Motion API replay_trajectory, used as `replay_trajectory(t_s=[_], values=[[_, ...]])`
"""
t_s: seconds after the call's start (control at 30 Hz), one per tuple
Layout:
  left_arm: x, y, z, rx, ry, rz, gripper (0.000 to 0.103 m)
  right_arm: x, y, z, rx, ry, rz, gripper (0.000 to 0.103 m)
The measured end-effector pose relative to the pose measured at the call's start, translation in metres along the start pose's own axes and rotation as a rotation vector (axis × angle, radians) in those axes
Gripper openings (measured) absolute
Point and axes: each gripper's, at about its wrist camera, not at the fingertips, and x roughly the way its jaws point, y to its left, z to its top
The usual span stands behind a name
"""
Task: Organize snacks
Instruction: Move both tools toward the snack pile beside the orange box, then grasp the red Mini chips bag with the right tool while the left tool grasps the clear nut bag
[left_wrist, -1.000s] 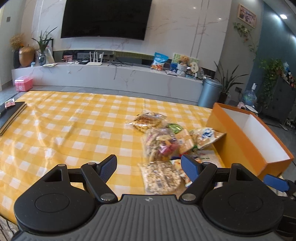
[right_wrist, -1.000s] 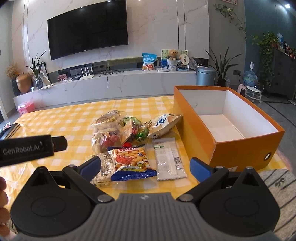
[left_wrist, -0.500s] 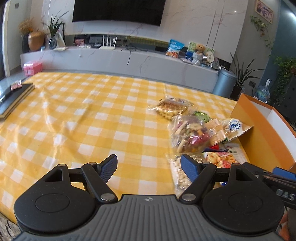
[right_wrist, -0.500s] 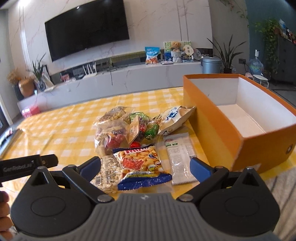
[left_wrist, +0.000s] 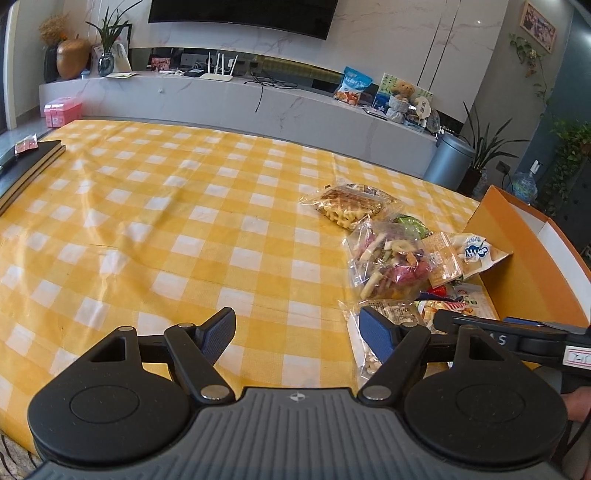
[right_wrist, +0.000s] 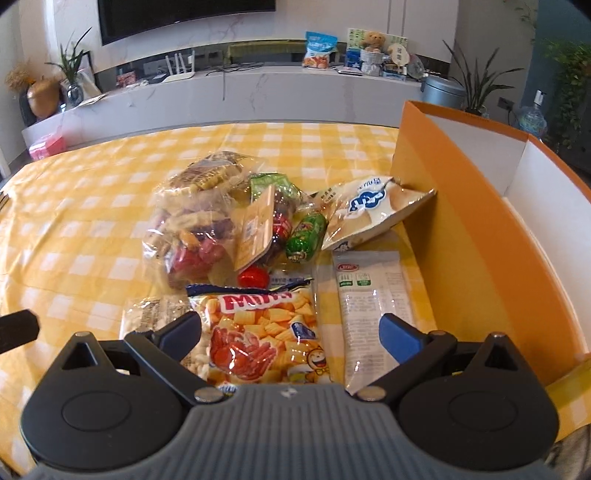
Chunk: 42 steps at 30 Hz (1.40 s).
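1. Bright daylight, with pale glare patches on the yellow checked tablecloth (left_wrist: 155, 236)
2. Straight lines bow at fisheye edges
3. Right wrist view slightly soft; snack wrappers (right_wrist: 258, 332) glint

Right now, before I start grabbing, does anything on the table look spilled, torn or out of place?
Nothing spilled or torn. The snacks lie in a loose, overlapping heap beside the orange box; one white-and-blue packet leans against the box's wall. The box looks empty.

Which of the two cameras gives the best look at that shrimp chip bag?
The right wrist view: the shrimp chip bag lies face up, nearly whole. In the left wrist view only a sliver shows behind a fingertip.
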Motion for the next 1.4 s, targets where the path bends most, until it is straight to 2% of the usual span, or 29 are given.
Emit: replay_trajectory(t_s=[0.1,0.17,0.3,0.33,0.5,0.6,0.9,1.07,1.27,1.3,1.4], values=[[0.003,-0.001,0.0,0.002,0.006,-0.001,0.09,0.003,0.001,-0.003,-0.012,0.004,0.011,0.098],[0.004,-0.001,0.0,0.003,0.007,0.004,0.09,0.002,0.0,-0.004,-0.011,-0.006,0.019,0.086],[0.008,-0.004,-0.002,0.019,0.006,0.025,0.09,0.005,-0.002,-0.005,0.005,0.004,0.053,0.073],[0.009,-0.005,-0.003,0.023,0.009,0.035,0.09,0.005,-0.002,-0.005,0.008,0.007,0.063,0.066],[0.011,-0.01,-0.009,0.052,0.01,0.052,0.09,0.002,0.0,-0.007,-0.003,-0.01,0.057,0.062],[0.012,-0.016,-0.012,0.083,0.013,0.064,0.09,-0.001,-0.004,-0.008,0.015,-0.024,0.06,0.056],[0.011,-0.04,-0.014,0.143,0.005,0.032,0.09,-0.031,-0.029,-0.013,0.065,-0.089,0.04,0.055],[0.023,-0.06,-0.015,0.181,0.041,0.073,0.091,-0.036,-0.046,-0.011,0.141,-0.105,0.065,0.055],[0.037,-0.074,-0.009,0.184,0.098,0.038,0.091,-0.047,-0.059,-0.012,0.156,-0.139,0.051,0.054],[0.038,-0.076,-0.007,0.189,0.103,0.032,0.094,-0.049,-0.062,-0.014,0.155,-0.141,0.043,0.054],[0.05,-0.089,0.002,0.238,0.146,0.038,0.096,-0.059,-0.072,-0.019,0.176,-0.143,0.051,0.053]])
